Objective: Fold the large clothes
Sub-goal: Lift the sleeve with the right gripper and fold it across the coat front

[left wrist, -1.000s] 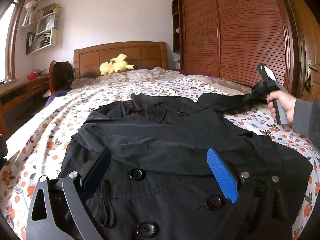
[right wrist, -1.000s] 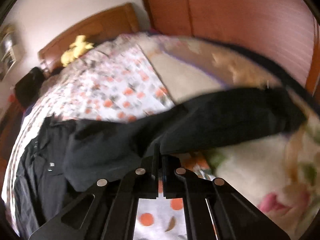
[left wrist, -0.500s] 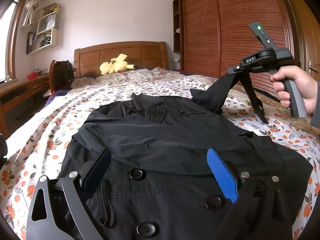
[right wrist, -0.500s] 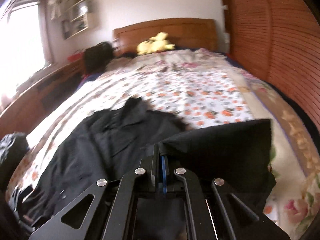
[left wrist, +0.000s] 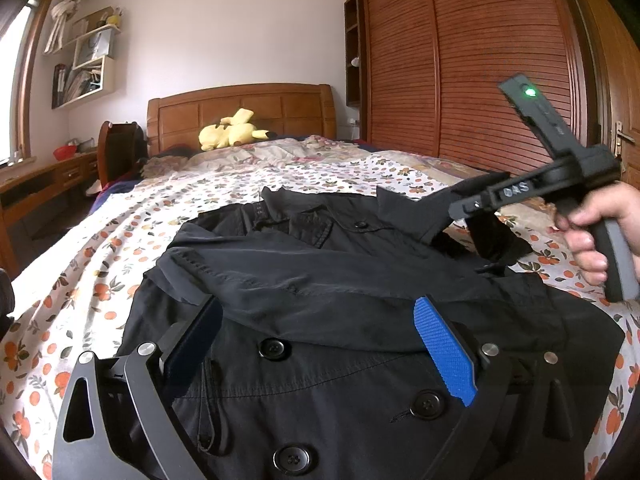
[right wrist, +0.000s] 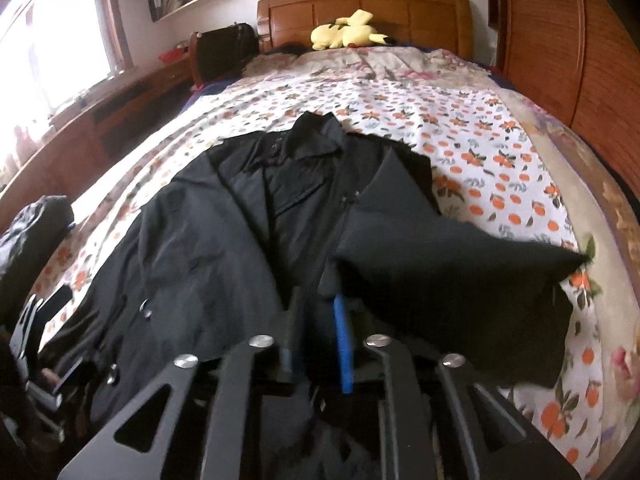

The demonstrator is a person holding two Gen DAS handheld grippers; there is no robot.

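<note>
One black button-front coat (left wrist: pixel 320 280) spread on orange-flowered bedsheet (left wrist: pixel 100 264), one yellow plush toy (left wrist: pixel 230 134), left gripper (left wrist: pixel 320 344) spread wide, right gripper (right wrist: pixel 320 320) just parting, sleeve (right wrist: pixel 440 264) edge between its jaws.

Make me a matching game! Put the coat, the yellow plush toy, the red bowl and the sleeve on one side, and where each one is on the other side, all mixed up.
Things:
1. black coat
2. yellow plush toy
3. red bowl
4. sleeve

Places:
A. on the desk by the window
B. in front of the right tongs
C. by the headboard
D. spread flat on the flowered sheet

Pairs: 1-D, 2-C, 3-A, 4-B
</note>
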